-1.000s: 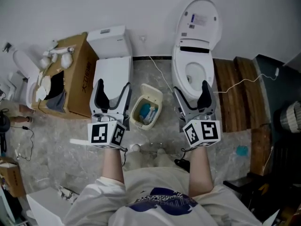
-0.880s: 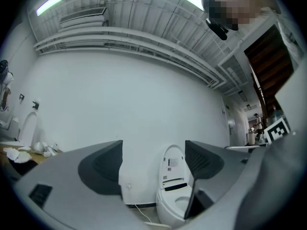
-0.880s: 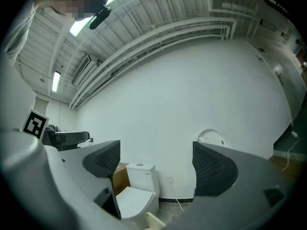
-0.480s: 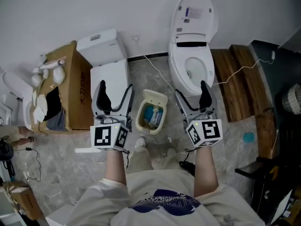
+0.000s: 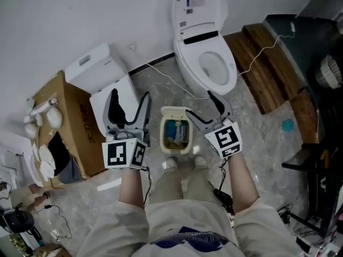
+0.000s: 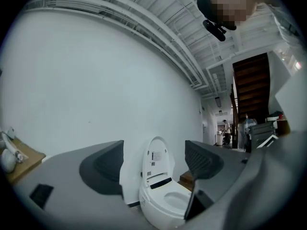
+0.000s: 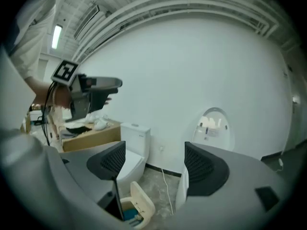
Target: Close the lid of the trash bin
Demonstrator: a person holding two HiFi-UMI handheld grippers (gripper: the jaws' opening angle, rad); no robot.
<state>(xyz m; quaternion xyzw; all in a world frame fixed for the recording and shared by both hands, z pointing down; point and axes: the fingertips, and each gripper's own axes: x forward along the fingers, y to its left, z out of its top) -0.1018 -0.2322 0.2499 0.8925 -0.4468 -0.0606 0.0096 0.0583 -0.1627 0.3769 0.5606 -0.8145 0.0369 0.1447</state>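
Soft, even indoor light, faint shadows; a ceiling strip lamp [image 7: 56,36] glows at left. Both gripper views curve and darken at edges.

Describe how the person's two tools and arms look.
The left tool and right tool match: grey bodies, two curved fingers with black textured pads, a white cube with black square markers at the back. A thin black cable hangs from each. The right tool's jaws are closing, nothing between them. Short light sleeves, forearms bare.

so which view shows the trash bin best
The head view: it shows the trash bin whole from above, lid open. The right gripper view catches only the lid and part of the bin at its bottom edge. The left gripper view misses it.
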